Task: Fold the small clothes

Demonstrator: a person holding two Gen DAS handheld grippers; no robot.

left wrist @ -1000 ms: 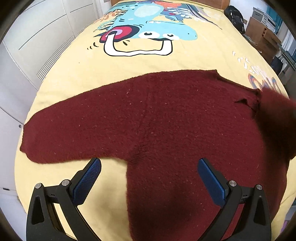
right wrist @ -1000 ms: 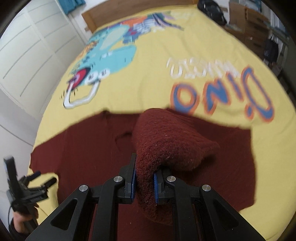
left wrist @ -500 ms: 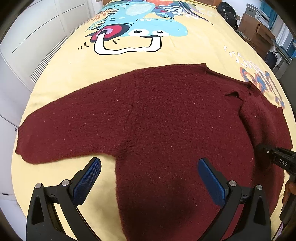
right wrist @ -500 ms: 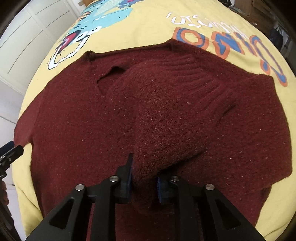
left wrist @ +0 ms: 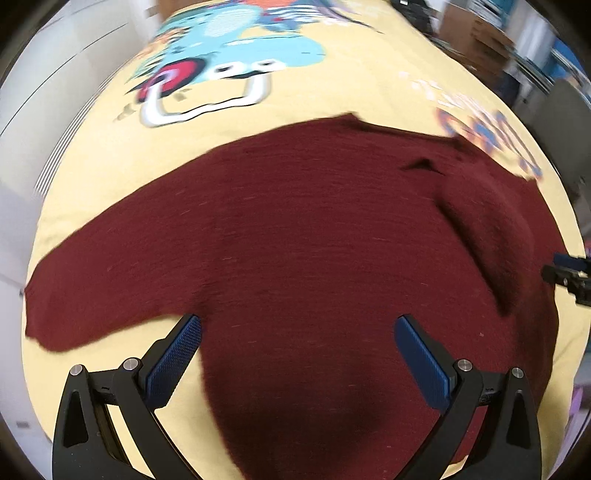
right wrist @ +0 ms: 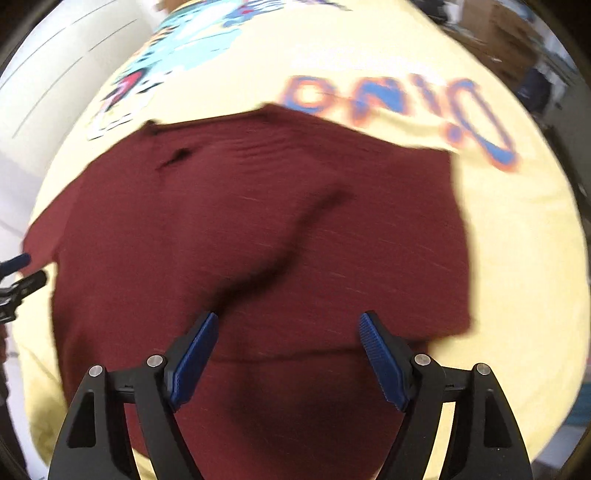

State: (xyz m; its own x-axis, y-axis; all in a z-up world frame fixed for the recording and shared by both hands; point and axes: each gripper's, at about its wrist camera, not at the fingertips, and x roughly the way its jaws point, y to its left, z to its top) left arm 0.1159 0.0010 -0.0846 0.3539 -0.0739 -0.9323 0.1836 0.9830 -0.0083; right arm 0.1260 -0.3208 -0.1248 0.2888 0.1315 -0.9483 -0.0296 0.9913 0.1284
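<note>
A dark red knit sweater point(left wrist: 295, 236) lies flat on the yellow bedspread point(left wrist: 332, 92). Its left sleeve point(left wrist: 92, 280) stretches out to the left. Its right sleeve point(right wrist: 266, 221) is folded in over the body and lies there loose. My left gripper point(left wrist: 297, 332) is open and empty above the sweater's lower body. My right gripper point(right wrist: 288, 328) is open and empty just above the folded sleeve's end. Each gripper shows at the edge of the other's view: the right one point(left wrist: 569, 273), the left one point(right wrist: 18, 280). Both views are motion-blurred.
The bedspread carries a cartoon dinosaur print point(left wrist: 229, 62) and blue-orange lettering point(right wrist: 399, 96). White wardrobe doors point(left wrist: 55, 74) stand along the left side. Cardboard boxes and furniture point(left wrist: 480, 33) stand at the far right.
My right gripper has opened and let go of the right sleeve, which now lies folded across the sweater's body. Both grippers have shifted a little.
</note>
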